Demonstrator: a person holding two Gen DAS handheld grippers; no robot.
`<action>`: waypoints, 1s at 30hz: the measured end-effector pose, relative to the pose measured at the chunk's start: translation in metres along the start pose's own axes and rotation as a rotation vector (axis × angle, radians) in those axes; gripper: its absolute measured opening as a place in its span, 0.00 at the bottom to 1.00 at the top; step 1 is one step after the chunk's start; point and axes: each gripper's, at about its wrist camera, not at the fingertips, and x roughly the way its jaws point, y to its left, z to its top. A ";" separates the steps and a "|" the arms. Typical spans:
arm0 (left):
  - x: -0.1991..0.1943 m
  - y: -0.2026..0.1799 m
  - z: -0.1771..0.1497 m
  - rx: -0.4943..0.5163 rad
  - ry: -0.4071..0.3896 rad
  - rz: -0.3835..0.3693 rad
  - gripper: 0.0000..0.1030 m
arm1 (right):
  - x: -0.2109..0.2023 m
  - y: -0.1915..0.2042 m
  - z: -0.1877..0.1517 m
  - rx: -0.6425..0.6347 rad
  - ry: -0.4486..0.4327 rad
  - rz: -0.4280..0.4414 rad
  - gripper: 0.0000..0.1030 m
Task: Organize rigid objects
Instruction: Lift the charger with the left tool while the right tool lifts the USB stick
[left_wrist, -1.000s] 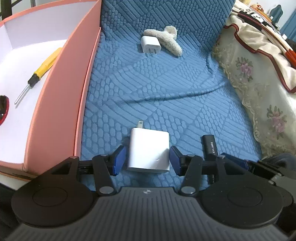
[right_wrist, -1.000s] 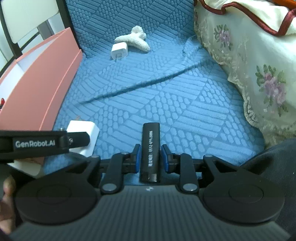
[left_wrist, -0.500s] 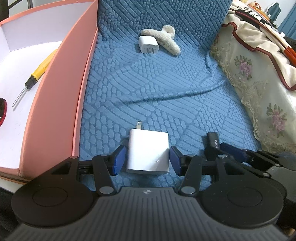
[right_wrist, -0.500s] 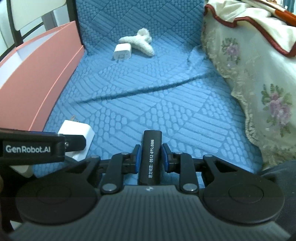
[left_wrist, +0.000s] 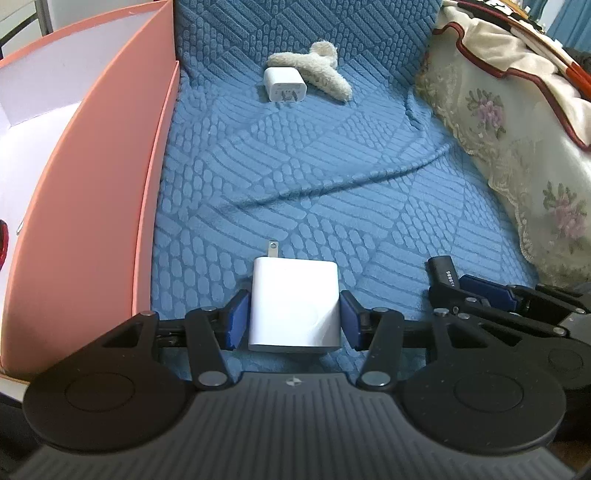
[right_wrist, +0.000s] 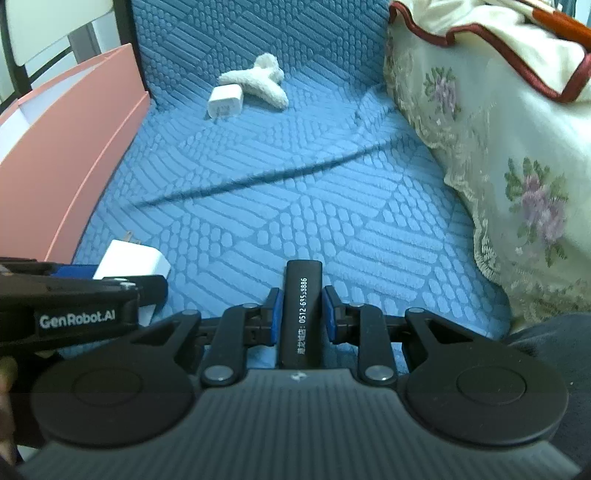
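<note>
My left gripper (left_wrist: 294, 317) is shut on a large white plug charger (left_wrist: 294, 303), prongs pointing away, held just above the blue textured cover (left_wrist: 295, 177). My right gripper (right_wrist: 302, 312) is shut on a black bar-shaped object with white digits (right_wrist: 301, 314). The right gripper and the black bar's tip (left_wrist: 443, 273) show at the right of the left wrist view. The white charger (right_wrist: 131, 264) shows at the left of the right wrist view. A pink box (left_wrist: 92, 206) with a white inside stands at the left.
A small white charger (left_wrist: 284, 85) lies at the back beside a fluffy cream X-shaped item (left_wrist: 317, 70). A floral cream quilt with red trim (left_wrist: 517, 122) rises at the right. A red object (left_wrist: 3, 240) sits inside the box.
Both grippers have lifted and tipped back a little with their objects. The yellow screwdriver inside the box has slid out of the left wrist view.
</note>
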 end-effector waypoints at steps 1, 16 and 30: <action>-0.001 0.000 0.000 -0.002 -0.001 -0.005 0.55 | 0.000 0.000 0.000 0.001 0.001 0.002 0.26; -0.033 -0.004 0.006 -0.037 -0.061 -0.058 0.55 | -0.018 -0.008 0.010 0.035 -0.018 0.059 0.26; -0.077 0.009 0.015 -0.091 -0.105 -0.106 0.55 | -0.048 -0.001 0.023 0.040 -0.026 0.123 0.14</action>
